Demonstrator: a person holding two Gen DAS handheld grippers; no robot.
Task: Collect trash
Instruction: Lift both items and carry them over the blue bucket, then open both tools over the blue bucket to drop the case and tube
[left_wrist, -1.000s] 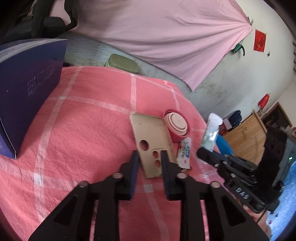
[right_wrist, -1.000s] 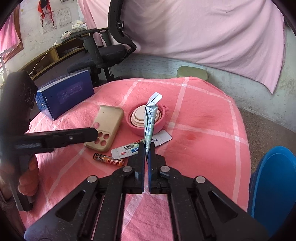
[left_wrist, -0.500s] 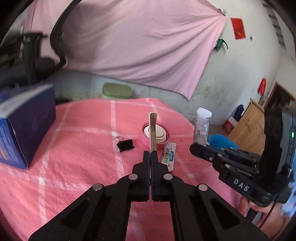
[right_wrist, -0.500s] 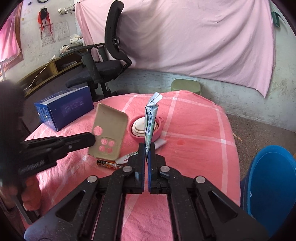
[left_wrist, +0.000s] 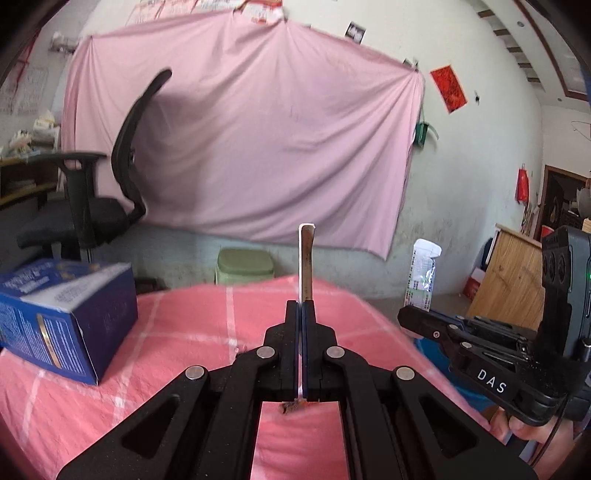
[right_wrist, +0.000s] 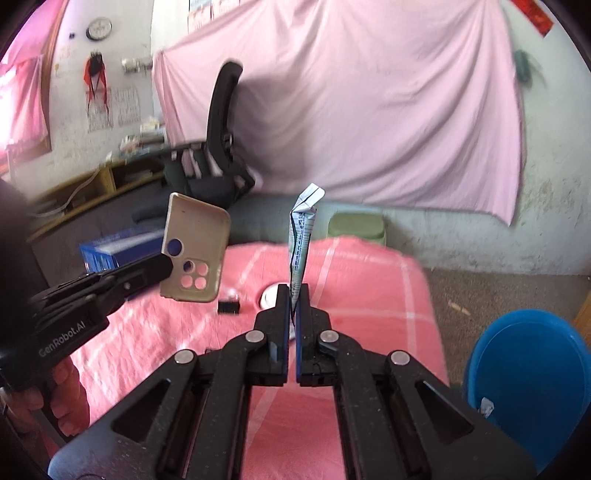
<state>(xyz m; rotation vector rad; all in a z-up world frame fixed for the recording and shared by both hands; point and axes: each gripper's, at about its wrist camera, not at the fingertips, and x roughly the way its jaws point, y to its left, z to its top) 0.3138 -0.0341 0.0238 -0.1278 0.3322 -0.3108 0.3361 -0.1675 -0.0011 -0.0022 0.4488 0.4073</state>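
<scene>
1. While both hands hover above the pink checked tabletop (left_wrist: 184, 332), the left hand-held gripper (left_wrist: 303, 308) is clamped shut on a beige phone case (left_wrist: 306, 258), seen edge-on from its own camera as a thin upright strip rising out of the pads.
2. From the right wrist view that same phone case (right_wrist: 195, 247) shows its flat back with the round camera cut-outs, tilted, held at one lower corner by the left hand-held gripper (right_wrist: 162, 267) and clear of the cloth.
3. Over on the other side, the right hand-held gripper (right_wrist: 294, 295) is closed on a crumpled white printed wrapper (right_wrist: 301, 236), which stands upright straight out of its fingertips, folded tip uppermost.
4. From the left wrist view the wrapper (left_wrist: 423, 273) sticks up from the right hand-held gripper (left_wrist: 406, 317), off past the tabletop's right edge.
5. Down at the right, a blue bin (right_wrist: 532, 376) sits on the floor beside the tabletop, a small scrap visible inside it.
6. Left on the cloth: a blue box (left_wrist: 66, 317) at the left, a black binder clip (right_wrist: 228, 306), and a pale round cup (right_wrist: 271, 293) partly hidden behind the right fingers.
</scene>
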